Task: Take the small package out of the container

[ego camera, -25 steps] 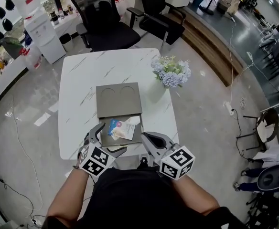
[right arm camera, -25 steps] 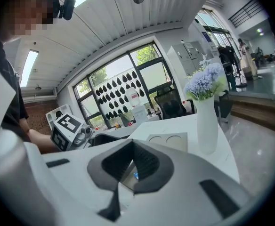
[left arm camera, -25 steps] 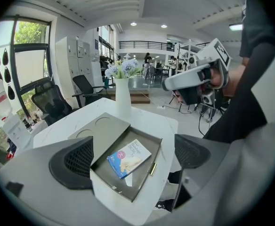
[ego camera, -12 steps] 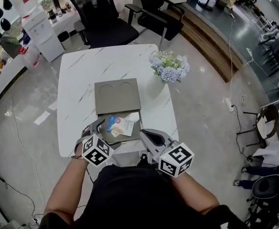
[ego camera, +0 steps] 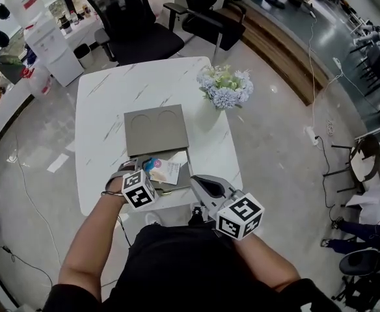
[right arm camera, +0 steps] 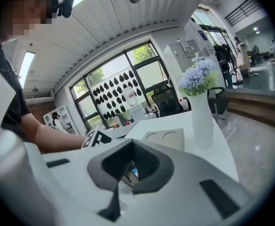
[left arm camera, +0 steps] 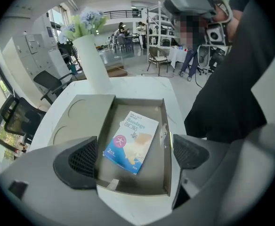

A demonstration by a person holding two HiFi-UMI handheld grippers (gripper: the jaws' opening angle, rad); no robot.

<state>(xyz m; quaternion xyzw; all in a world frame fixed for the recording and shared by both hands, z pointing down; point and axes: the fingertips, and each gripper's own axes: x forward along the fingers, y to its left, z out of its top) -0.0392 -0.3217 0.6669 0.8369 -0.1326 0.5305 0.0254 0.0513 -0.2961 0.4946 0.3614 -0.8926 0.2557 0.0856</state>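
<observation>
The small package (ego camera: pixel 164 169), a blue and white flat box, lies in the open grey container (ego camera: pixel 182 176) near the table's front edge. Its lid (ego camera: pixel 155 130) is folded back flat behind it. My left gripper (ego camera: pixel 143 176) stands open at the container's near left corner. In the left gripper view the package (left arm camera: pixel 132 141) lies between and beyond the two pads (left arm camera: pixel 83 159), untouched, inside the container (left arm camera: pixel 163 173). My right gripper (ego camera: pixel 198 182) is shut and holds nothing, just right of the container at the table edge. Its fingers (right arm camera: pixel 149 166) meet at the tips.
A white vase of pale blue flowers (ego camera: pixel 224 88) stands on the white marble table (ego camera: pixel 105 109) right of the lid. In the gripper views the vase (left arm camera: pixel 93 65) (right arm camera: pixel 201 114) rises beside the lid (right arm camera: pixel 165 138). Black office chairs (ego camera: pixel 135 25) stand behind the table.
My left gripper has moved forward and up to the container's near left corner, closer to the package. The right gripper has hardly moved.
</observation>
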